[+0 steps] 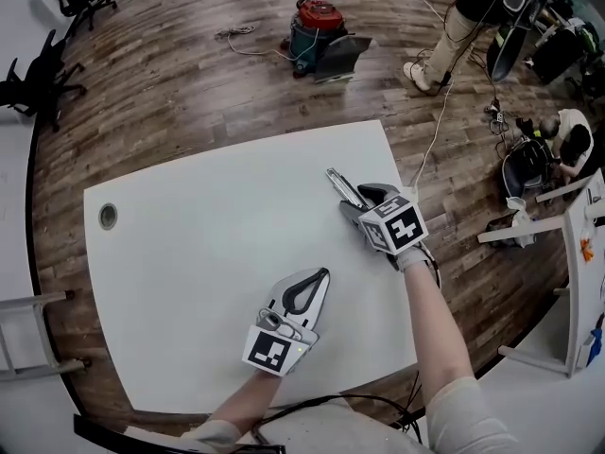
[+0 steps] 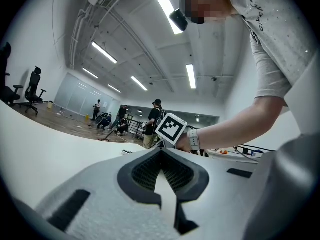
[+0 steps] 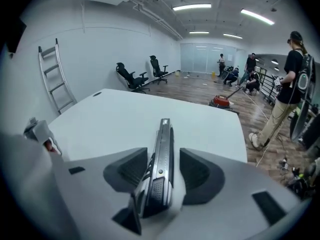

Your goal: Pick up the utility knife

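The utility knife (image 1: 340, 185), slim, silver and black, lies on the white table (image 1: 208, 244) near its far right corner. My right gripper (image 1: 359, 203) is tilted down over the knife's near end. In the right gripper view the knife (image 3: 164, 134) runs lengthwise between the fingers of this gripper (image 3: 163, 155), which is open, with a gap showing beside the right pad. My left gripper (image 1: 321, 274) rests low near the table's front edge, apart from the knife. Its tips (image 2: 161, 153) meet with nothing between them.
A round cable hole (image 1: 108, 216) sits near the table's left edge. On the wooden floor beyond the table stand a red and teal vacuum cleaner (image 1: 319, 28), office chairs (image 1: 38, 74) and people (image 1: 454, 26). A ladder (image 3: 55, 79) leans against the left wall.
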`<state>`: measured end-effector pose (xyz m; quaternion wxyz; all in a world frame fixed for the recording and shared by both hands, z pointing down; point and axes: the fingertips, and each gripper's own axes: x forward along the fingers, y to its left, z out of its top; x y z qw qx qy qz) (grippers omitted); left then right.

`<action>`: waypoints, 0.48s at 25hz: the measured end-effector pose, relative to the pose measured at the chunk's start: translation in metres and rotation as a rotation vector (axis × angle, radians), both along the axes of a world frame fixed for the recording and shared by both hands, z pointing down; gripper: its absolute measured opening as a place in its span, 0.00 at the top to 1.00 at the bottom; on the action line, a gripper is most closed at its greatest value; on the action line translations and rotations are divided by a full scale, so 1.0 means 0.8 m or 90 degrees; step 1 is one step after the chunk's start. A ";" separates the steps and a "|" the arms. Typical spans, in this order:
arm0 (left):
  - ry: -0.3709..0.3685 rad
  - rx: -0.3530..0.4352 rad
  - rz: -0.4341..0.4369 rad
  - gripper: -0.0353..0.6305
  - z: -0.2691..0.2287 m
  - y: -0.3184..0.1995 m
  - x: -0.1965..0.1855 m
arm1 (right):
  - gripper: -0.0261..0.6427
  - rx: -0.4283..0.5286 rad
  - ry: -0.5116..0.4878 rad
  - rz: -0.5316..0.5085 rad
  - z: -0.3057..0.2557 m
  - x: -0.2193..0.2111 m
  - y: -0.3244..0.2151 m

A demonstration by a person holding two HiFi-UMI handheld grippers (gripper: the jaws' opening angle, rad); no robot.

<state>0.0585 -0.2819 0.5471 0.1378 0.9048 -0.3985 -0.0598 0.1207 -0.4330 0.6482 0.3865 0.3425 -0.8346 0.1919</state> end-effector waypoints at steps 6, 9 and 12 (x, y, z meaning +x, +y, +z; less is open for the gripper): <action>-0.011 0.011 -0.001 0.94 0.000 -0.002 -0.003 | 0.73 -0.008 0.043 -0.020 0.001 -0.006 0.008; -0.008 0.011 -0.003 0.94 -0.001 -0.002 -0.004 | 0.74 -0.029 0.061 -0.021 0.002 -0.008 0.010; -0.008 0.003 -0.004 0.94 0.000 -0.001 -0.005 | 0.74 -0.046 0.060 -0.019 0.001 -0.011 0.015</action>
